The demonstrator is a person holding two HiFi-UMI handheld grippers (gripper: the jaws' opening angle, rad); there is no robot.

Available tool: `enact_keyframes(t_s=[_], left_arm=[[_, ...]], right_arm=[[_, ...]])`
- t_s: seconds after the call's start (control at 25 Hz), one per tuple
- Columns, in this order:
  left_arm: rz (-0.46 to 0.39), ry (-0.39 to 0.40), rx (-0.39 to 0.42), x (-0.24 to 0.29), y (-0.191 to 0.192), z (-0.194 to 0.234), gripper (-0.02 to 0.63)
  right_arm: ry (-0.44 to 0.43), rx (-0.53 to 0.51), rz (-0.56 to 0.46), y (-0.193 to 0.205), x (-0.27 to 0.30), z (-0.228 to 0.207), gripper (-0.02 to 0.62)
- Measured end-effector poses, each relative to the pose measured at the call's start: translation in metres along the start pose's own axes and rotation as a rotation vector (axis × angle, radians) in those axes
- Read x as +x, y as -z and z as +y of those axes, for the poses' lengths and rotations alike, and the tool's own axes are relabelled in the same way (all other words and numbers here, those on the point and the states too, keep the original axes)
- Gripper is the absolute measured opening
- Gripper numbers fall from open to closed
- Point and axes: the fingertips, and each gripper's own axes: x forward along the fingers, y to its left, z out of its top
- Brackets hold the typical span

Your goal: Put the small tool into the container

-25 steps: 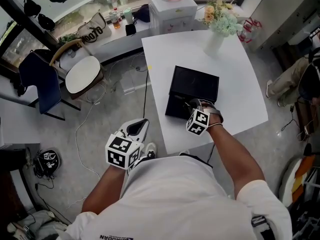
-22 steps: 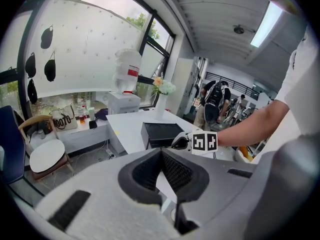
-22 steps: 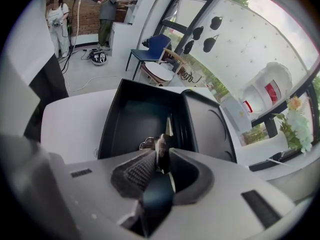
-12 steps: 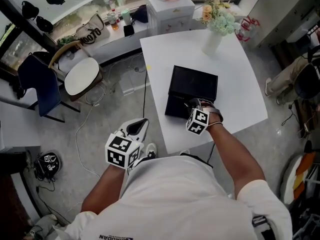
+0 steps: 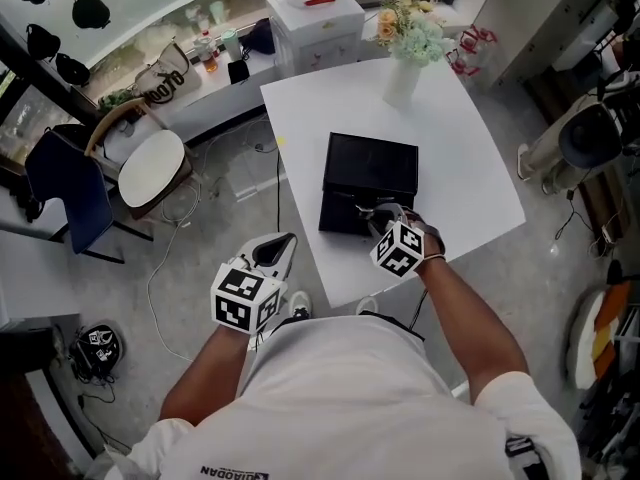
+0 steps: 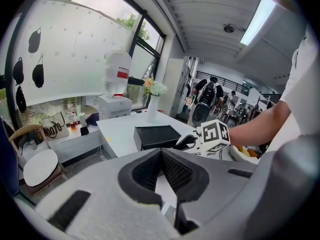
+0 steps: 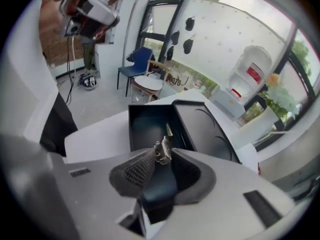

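Release step imo: right tongs just spread apart, no squeeze on the small tool. It's right at their tips, over the open container, maybe touching one pad. The left tongs are closed & empty, well off. Next: lift straight up w/o snagging it.

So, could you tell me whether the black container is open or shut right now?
Open: the black container shows its hollow inside, with its lid laid back beside it.

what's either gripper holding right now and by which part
Nothing. Right gripper jaws have just been opening; small tool sits unclamped between their tips. Left gripper shut, empty.
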Motion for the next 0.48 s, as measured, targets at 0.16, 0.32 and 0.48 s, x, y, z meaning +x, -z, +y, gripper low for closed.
enact_keyframes(t_s=[0.16, 0.32, 0.48], left_arm=[[-0.01, 0.024, 0.029, 0.007, -0.008, -0.007, 0.009], [-0.026, 0.057, 0.064, 0.015, -0.018, -0.02, 0.009], [-0.031, 0.1, 0.096, 0.024, -0.026, -0.036, 0.009]], right_arm=[[0.017, 0.196, -0.079, -0.005, -0.036, -0.001, 0.107], [0.018, 0.401, -0.198, -0.012, -0.077, 0.003, 0.094], [0.025, 0.578, -0.308, -0.015, -0.113, 0.007, 0.085]])
